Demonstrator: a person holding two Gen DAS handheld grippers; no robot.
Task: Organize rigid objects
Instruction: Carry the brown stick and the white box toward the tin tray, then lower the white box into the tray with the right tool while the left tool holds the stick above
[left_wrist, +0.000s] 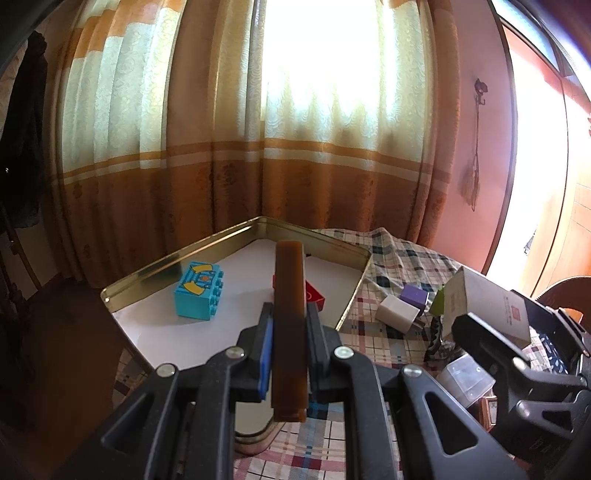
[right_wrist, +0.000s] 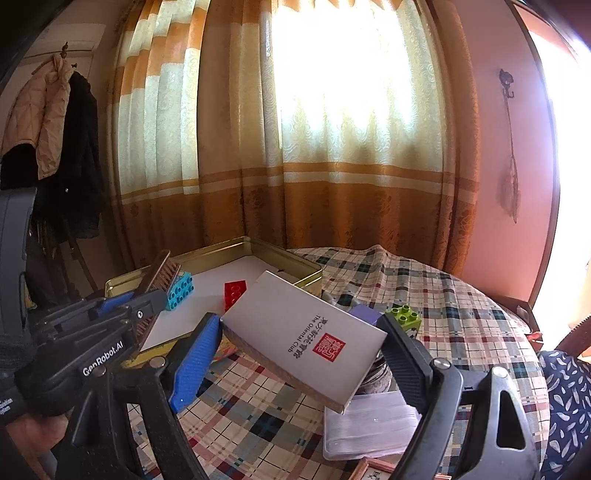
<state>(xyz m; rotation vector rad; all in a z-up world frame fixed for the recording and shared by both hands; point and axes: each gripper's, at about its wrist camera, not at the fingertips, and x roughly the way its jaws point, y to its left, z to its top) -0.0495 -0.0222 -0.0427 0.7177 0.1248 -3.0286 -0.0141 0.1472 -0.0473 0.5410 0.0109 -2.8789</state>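
Observation:
My left gripper (left_wrist: 289, 314) is shut on a brown comb (left_wrist: 290, 314), held edge-up over the near side of a gold tin tray (left_wrist: 221, 236). The tray holds a cyan toy brick (left_wrist: 199, 290) and a red brick (left_wrist: 316, 295). My right gripper (right_wrist: 299, 332) is shut on a grey card box (right_wrist: 303, 336) with a red seal, held tilted above the plaid tablecloth, right of the tray (right_wrist: 295, 264). The right wrist view shows the left gripper (right_wrist: 155, 291) with the comb (right_wrist: 162, 275) beside the cyan brick (right_wrist: 181, 290) and the red brick (right_wrist: 233, 291).
A white cube (left_wrist: 397, 312), a purple block (left_wrist: 414, 295) and a clear plastic case (left_wrist: 467, 376) lie on the plaid cloth (left_wrist: 391, 343). A green brick (right_wrist: 404, 317) and a clear flat case (right_wrist: 369, 428) sit near the box. Curtains hang behind the table.

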